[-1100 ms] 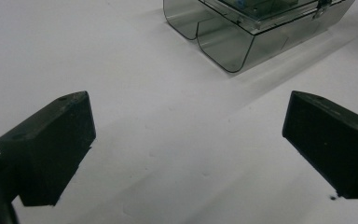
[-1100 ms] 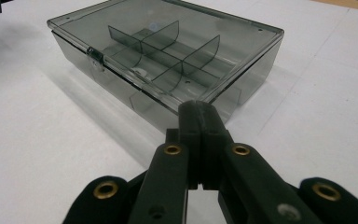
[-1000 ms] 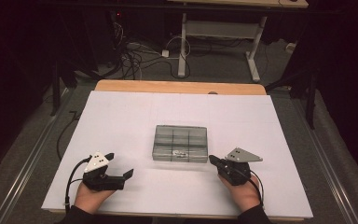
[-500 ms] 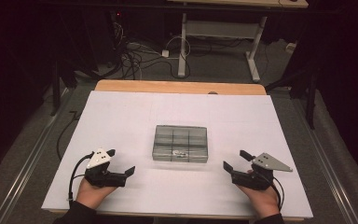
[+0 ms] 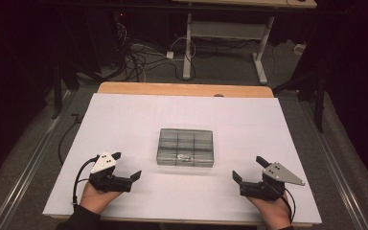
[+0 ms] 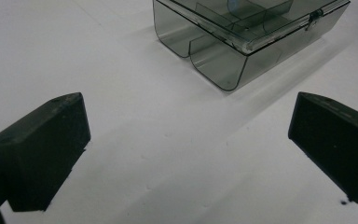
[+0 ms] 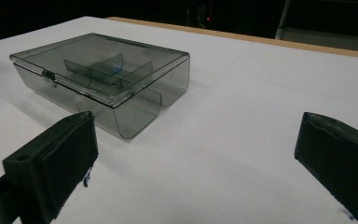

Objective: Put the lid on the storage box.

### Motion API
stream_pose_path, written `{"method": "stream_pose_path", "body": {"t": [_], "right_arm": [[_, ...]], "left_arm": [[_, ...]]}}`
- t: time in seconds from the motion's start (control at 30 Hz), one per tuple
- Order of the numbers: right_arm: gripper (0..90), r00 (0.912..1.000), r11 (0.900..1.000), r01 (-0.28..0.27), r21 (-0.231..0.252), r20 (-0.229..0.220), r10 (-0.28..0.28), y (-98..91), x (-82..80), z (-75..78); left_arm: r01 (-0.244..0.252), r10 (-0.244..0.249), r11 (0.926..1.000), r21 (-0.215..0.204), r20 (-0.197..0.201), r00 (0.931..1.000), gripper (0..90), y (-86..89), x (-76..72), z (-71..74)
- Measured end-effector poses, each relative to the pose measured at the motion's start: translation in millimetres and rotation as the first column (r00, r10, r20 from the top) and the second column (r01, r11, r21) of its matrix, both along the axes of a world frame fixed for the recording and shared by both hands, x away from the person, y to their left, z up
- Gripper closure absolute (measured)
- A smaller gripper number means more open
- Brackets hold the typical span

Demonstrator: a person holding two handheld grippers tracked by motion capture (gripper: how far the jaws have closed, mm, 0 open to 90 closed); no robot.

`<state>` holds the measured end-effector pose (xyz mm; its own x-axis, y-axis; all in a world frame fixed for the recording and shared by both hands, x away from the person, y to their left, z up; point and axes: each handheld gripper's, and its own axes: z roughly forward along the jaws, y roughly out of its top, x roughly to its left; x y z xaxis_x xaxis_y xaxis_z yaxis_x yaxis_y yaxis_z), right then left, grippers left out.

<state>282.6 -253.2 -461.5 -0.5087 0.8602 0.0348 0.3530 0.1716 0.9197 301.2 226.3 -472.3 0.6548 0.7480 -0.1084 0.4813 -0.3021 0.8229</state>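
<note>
Both grippers wide, empty: left gripper point(image 5: 125, 166), right gripper point(image 5: 249, 169) just opened, flanking closed box point(image 5: 185, 147) mid-table. Risk: 1-sided push slides light box; latch point(image 7: 49, 76) slips.

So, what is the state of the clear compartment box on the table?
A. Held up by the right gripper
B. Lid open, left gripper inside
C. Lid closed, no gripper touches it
C: the compartment box sits latched on the white table cover, apart from both grippers.

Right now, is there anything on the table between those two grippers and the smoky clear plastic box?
Nothing visible. Only bare white tabletop lies between the smoky clear plastic compartment box and the open left gripper or the open right gripper.
</note>
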Motion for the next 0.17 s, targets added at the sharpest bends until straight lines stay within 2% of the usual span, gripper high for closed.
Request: {"method": "stream_pose_path", "body": {"t": [0.17], "right_arm": [[0.0, 1.0, 1.0, -0.004, -0.007, 0.002, 0.004, 2.1, 2.9, -0.7]], "left_arm": [[-0.009, 0.009, 1.0, 0.003, 0.004, 1.0, 0.0, 3.7, -3.3, 0.8]]}}
